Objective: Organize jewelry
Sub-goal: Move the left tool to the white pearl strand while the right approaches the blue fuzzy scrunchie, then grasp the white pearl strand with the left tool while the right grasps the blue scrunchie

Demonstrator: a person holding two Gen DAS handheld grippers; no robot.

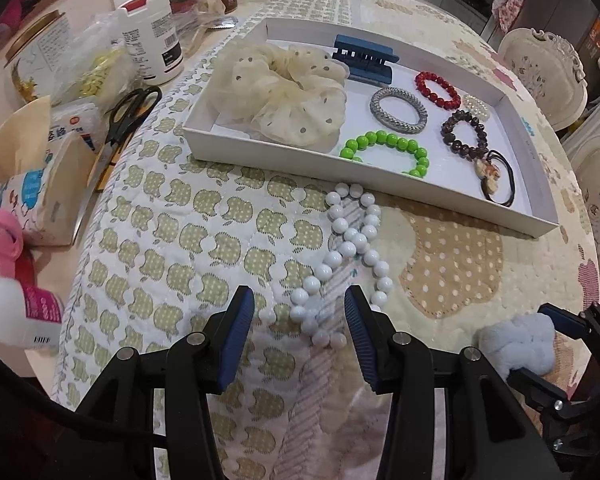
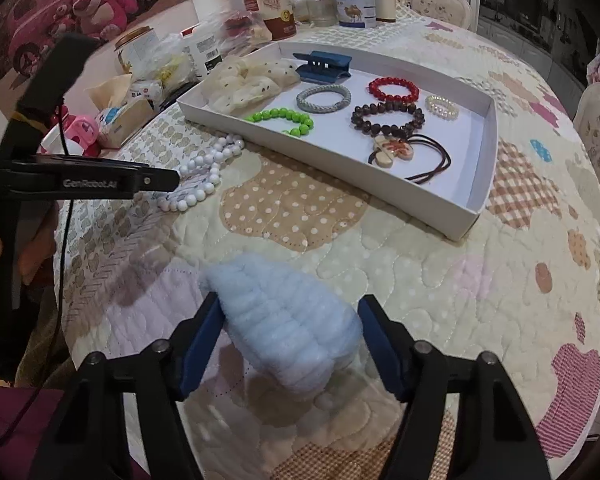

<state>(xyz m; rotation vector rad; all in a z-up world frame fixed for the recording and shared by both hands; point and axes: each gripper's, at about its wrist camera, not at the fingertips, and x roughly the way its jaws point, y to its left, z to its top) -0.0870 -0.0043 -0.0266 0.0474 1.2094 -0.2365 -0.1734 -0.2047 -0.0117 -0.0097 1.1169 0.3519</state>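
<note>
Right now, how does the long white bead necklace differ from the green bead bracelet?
The white bead necklace lies on the quilted tablecloth, outside the white tray; the green bead bracelet lies inside the tray. The necklace is a long strand doubled over itself; the bracelet is one short open ring. The necklace lies between the open left gripper's fingers; nothing is near the bracelet. Both are strings of round glossy beads.
</note>
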